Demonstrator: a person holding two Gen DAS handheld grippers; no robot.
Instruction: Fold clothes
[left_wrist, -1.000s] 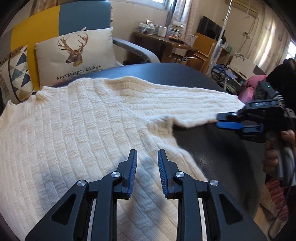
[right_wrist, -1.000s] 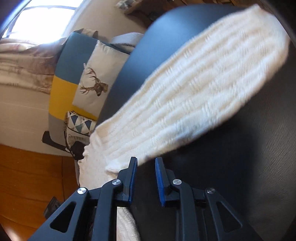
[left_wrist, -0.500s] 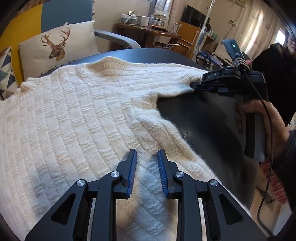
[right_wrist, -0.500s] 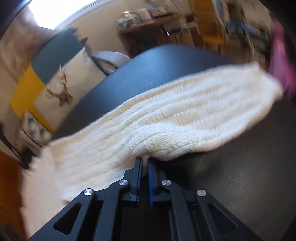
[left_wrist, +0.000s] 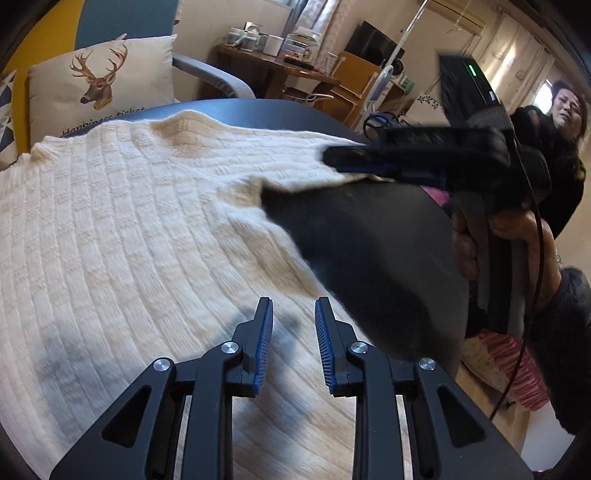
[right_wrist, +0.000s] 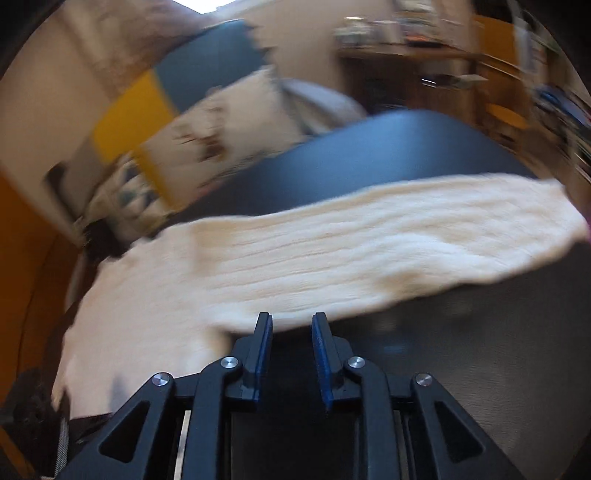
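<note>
A cream knitted sweater (left_wrist: 147, 229) lies spread on the dark round table (left_wrist: 369, 251), its sleeve (right_wrist: 332, 258) stretched out to the right. My left gripper (left_wrist: 293, 306) hovers open over the sweater's lower body, with nothing between its fingers. My right gripper (right_wrist: 291, 321) is opening its jaws. They stand apart at the near edge of the sleeve, with dark table showing between them. In the left wrist view the right gripper (left_wrist: 328, 158) is blurred and sits over the sleeve, held by a hand (left_wrist: 517, 229).
A blue and yellow sofa with a deer pillow (left_wrist: 99, 81) stands behind the table. A wooden desk (left_wrist: 280, 70) with cups is at the back. A person in dark clothes (left_wrist: 554, 166) stands at the right, and pink cloth (left_wrist: 509, 369) lies below the table edge.
The right gripper closed on the sleeve's edge half a second ago, then rose and rolled, and its jaws now stand apart. The left gripper shifted slightly and stayed open.
</note>
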